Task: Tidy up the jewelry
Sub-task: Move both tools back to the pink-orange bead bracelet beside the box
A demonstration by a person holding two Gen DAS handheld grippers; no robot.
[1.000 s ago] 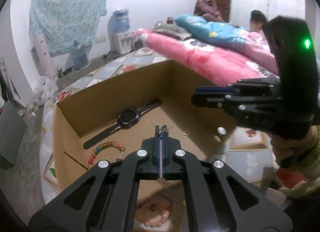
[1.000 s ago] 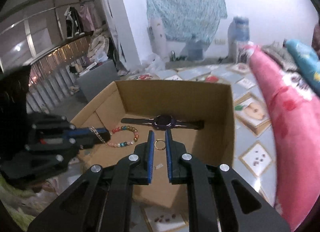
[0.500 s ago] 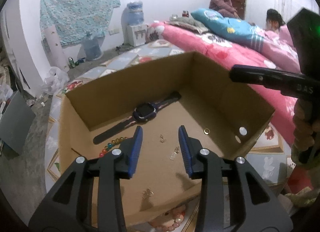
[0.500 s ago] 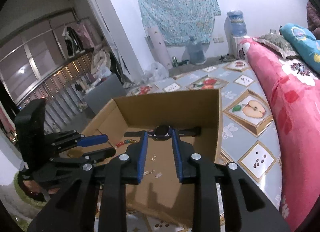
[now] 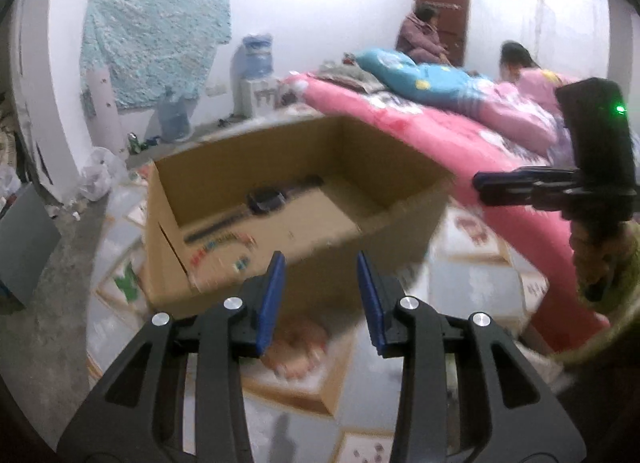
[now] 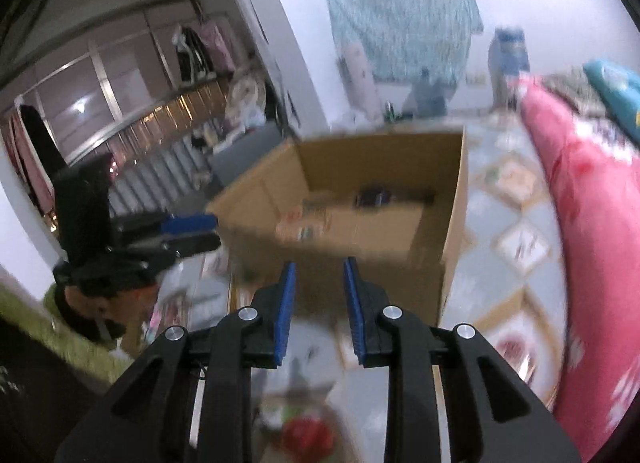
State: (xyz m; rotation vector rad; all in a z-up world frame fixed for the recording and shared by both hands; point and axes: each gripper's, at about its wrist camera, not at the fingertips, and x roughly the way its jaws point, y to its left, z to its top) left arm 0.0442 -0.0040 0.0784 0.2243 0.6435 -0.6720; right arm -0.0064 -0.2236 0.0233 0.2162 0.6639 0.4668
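Observation:
An open cardboard box (image 5: 248, 167) stands on the tiled floor; in the right wrist view the box (image 6: 380, 155) is blurred. On its bottom lie a dark watch (image 5: 266, 199) and a coloured bead bracelet (image 5: 218, 245); smaller pieces are lost in the blur. My left gripper (image 5: 320, 259) hangs open in front of the box's near wall, with nothing between its blue pads. My right gripper (image 6: 320, 265) is also open and empty, outside the near wall. Each gripper shows from the side in the other's view: the right gripper (image 5: 480, 188) and the left gripper (image 6: 216, 231).
A bed with a pink blanket (image 5: 440, 131) runs along the right of the box, and two people sit at its far end. A water dispenser (image 5: 256, 63) and a bottle (image 5: 174, 119) stand by the back wall. A metal railing (image 6: 152, 123) lies left.
Both grippers were shut on small pieces over the box's floor. They opened, left the pieces in the box, and drew back out to in front of its near wall.

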